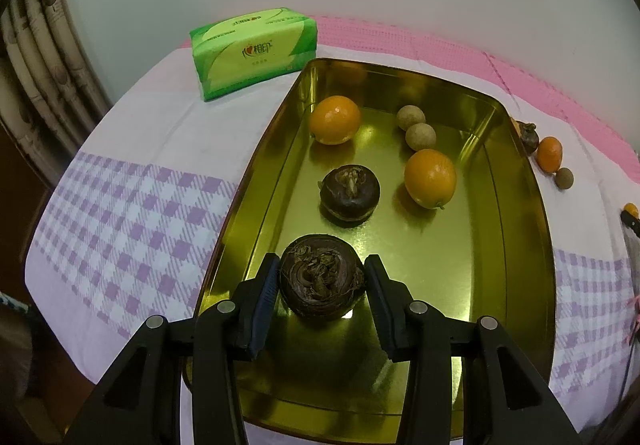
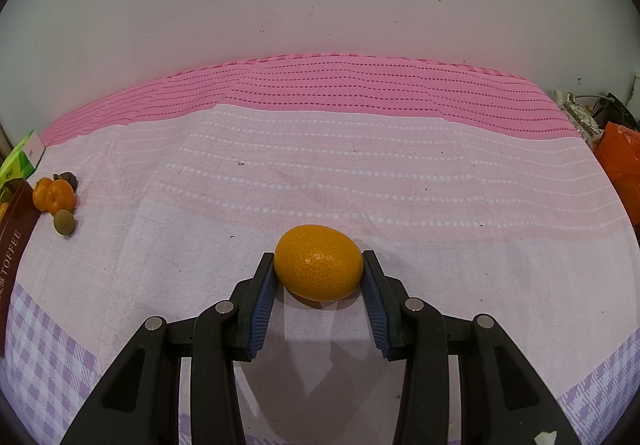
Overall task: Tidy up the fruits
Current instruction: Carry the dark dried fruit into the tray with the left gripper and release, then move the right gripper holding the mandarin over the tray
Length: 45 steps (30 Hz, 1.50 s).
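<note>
The left gripper [image 1: 322, 277] pinches a dark brown round fruit [image 1: 321, 277] between its blue pads, low over the near end of the gold tin tray [image 1: 256, 181]. I think the job now is to set this fruit down in the tray. To do it well, lower it until it sits on the tray floor, then let go slowly so it does not roll. Its bumpy top may make it wobble.

The right gripper [image 2: 319, 269] pinches a small orange fruit [image 2: 319, 262] on both sides, down by the white part of the tablecloth [image 2: 360, 181], well apart from the tray. Lift it gently, because a hard squeeze could squash it.

Inside the tray there is one more dark brown fruit [image 1: 349, 192], two orange fruits [image 1: 335, 120] [image 1: 430, 178], and two little tan balls [image 1: 416, 127] touching each other.

Just beside the tray, on the cloth, more small fruits [image 1: 549, 153] wait. A green tissue pack [image 1: 254, 51] lies near the tray's far corner.
</note>
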Tool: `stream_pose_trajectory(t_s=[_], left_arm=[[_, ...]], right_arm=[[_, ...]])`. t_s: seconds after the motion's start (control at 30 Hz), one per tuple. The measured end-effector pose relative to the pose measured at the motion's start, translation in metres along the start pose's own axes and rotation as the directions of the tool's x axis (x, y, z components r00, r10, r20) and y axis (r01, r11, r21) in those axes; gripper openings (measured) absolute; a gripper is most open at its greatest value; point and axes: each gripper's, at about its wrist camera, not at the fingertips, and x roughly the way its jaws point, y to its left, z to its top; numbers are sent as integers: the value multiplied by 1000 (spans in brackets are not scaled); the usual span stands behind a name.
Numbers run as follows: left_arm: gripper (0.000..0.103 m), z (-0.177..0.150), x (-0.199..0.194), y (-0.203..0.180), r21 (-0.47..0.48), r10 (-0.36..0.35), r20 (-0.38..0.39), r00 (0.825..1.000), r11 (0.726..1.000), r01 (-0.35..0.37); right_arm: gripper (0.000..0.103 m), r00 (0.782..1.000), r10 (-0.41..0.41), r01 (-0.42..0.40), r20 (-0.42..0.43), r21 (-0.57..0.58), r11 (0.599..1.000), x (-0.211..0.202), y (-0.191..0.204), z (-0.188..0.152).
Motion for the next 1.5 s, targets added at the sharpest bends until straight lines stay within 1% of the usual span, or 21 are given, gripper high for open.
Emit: stream_pose_trajectory(t_s=[0.47, 0.83, 1.17, 1.3, 1.43, 1.5], left_arm=[[45, 0, -2, -1, 9, 24, 7, 1000, 1000, -24], [45, 0, -4, -6, 43, 48, 23, 999, 998, -49], [46, 0, -19, -10, 56, 65, 53, 996, 996, -68], [53, 1, -29, -13, 64, 73, 84, 994, 995, -78], [57, 3, -37, -15, 77, 87, 112, 990, 992, -96], [58, 4, -42, -17, 83, 82, 122, 989, 992, -92]], right_arm=[[39, 1000, -2, 2, 0, -1, 1000, 0, 0, 0], [39, 1000, -4, 4, 0, -3, 1000, -1, 0, 0], [38, 1000, -17, 17, 0, -14, 1000, -2, 3, 0], [38, 1000, -22, 22, -1, -5, 1000, -3, 4, -1], [38, 1000, -19, 19, -1, -1, 1000, -6, 7, -4], [38, 1000, -12, 12, -1, -2, 1000, -7, 9, -6]])
